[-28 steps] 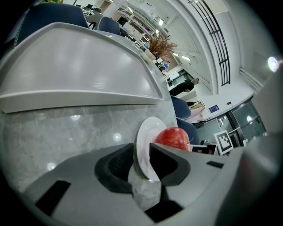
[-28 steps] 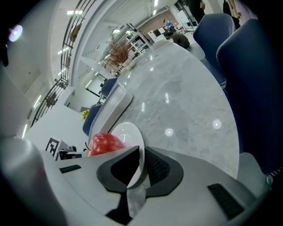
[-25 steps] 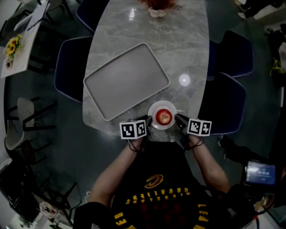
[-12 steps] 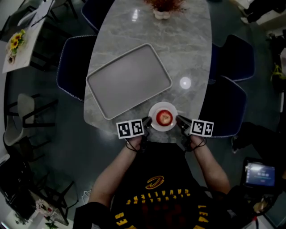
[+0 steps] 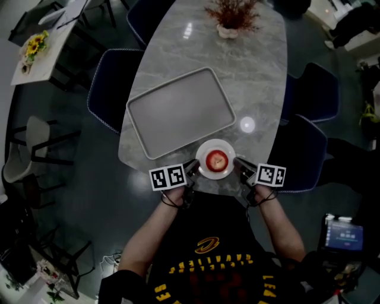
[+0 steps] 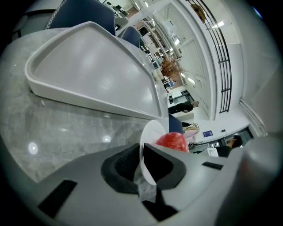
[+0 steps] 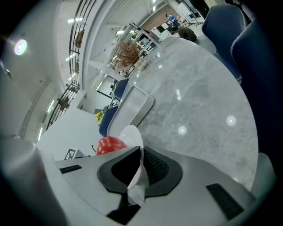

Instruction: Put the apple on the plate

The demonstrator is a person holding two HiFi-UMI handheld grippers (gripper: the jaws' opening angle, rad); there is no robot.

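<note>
Red apple (image 5: 217, 159), centred on small round white plate (image 5: 216, 144)

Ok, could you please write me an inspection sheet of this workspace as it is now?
Surface: marble table, with light glare.
Job's things: apple sits on the plate, at the table's near edge.
Clutter: empty tray beyond the plate; plant at the far end.
Grippers: left gripper and right gripper each clamp the plate's rim on opposite sides; their jaws have just been closing on it.
Cables: a dark loop under each gripper; cord or strap, cannot tell.
Surroundings: blue chairs round the table; side table with flowers at far left.
</note>
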